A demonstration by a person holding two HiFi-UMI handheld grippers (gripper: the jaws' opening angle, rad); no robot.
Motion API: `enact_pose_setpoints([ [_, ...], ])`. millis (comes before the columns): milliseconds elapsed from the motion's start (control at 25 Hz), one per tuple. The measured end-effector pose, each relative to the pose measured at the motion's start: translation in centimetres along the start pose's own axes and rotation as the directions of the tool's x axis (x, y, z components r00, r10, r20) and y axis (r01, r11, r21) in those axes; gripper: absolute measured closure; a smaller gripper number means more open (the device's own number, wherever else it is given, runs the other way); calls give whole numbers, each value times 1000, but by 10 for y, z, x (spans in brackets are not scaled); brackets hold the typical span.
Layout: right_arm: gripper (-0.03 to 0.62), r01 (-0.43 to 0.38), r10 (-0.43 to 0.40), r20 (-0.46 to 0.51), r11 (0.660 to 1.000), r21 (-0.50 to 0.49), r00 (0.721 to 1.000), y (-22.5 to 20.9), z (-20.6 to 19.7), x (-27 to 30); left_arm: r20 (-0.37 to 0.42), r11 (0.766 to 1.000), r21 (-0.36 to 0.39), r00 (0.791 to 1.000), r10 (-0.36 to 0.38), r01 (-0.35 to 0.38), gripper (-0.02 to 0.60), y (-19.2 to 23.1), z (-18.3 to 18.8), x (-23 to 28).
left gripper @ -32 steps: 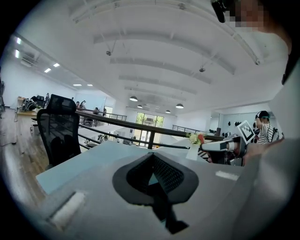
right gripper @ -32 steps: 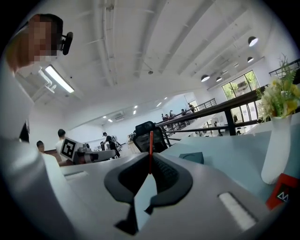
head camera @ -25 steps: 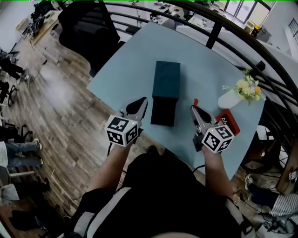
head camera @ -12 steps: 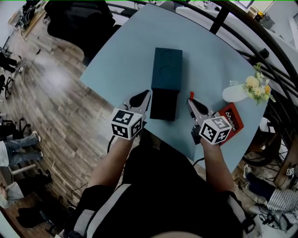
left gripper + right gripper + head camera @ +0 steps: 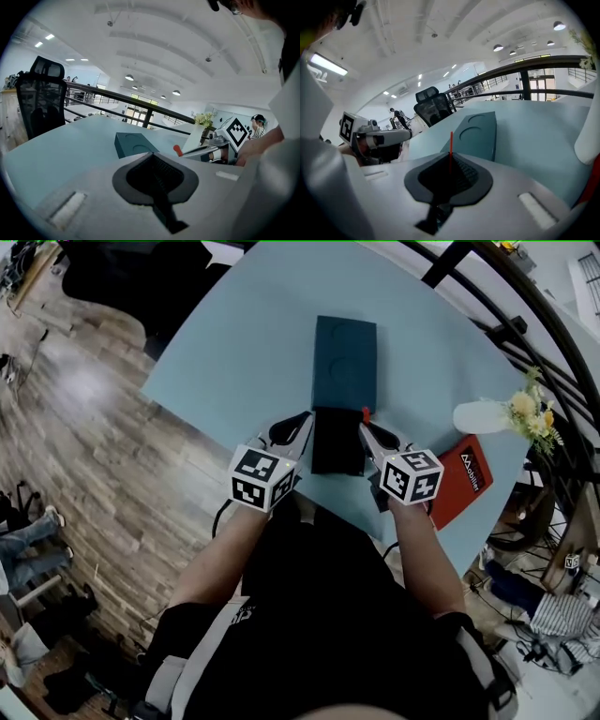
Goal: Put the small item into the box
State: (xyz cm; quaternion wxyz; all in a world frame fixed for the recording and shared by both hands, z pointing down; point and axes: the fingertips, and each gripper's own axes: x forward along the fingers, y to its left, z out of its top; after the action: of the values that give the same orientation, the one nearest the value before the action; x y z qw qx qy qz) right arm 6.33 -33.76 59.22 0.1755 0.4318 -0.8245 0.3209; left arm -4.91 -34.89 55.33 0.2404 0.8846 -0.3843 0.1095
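A: What did we have in the right tongs [image 5: 367,424]?

B: We had them clenched on the small red item [image 5: 451,143]. From their own camera it showed as a thin red sliver standing up between the dark pads [image 5: 466,177].

A: And where did that put it against the box?

B: From the head camera, we had it over the near right corner of the dark teal box [image 5: 345,352], where that box met the black part [image 5: 336,442] lying against its near end. We could not tell whether the item touched either one.

A: What did we see on the teal piece?

B: Two round recesses in its top face, one behind the other.

A: And the left tongs [image 5: 153,159]?

B: We held them pressed together with nothing between them. Their tips were just beside the left edge of the black part, across from the right pair.

A: So we had the black part between the two tools?

B: Yes, with the left marker cube [image 5: 262,476] and the right marker cube [image 5: 412,474] nearer our body.

A: What else did we find on the desk [image 5: 234,343]?

B: A white vase [image 5: 476,416] with yellow and white flowers [image 5: 534,413] toward the right edge, and a red booklet [image 5: 466,486] just right of the right marker cube. A dark railing [image 5: 487,296] curved round the far side.
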Motion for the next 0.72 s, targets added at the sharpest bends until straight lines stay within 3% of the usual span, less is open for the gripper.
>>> enact_pose_setpoints([
  [200, 579, 63, -79, -125, 989, -132, 989, 2, -29, 23, 7, 999, -29, 1000, -24, 24, 574, 10, -2, -2],
  [720, 577, 109, -209, -332, 949, -295, 920, -1, -74, 57, 16, 998, -8, 998, -63, 63, 574, 21, 1, -12],
])
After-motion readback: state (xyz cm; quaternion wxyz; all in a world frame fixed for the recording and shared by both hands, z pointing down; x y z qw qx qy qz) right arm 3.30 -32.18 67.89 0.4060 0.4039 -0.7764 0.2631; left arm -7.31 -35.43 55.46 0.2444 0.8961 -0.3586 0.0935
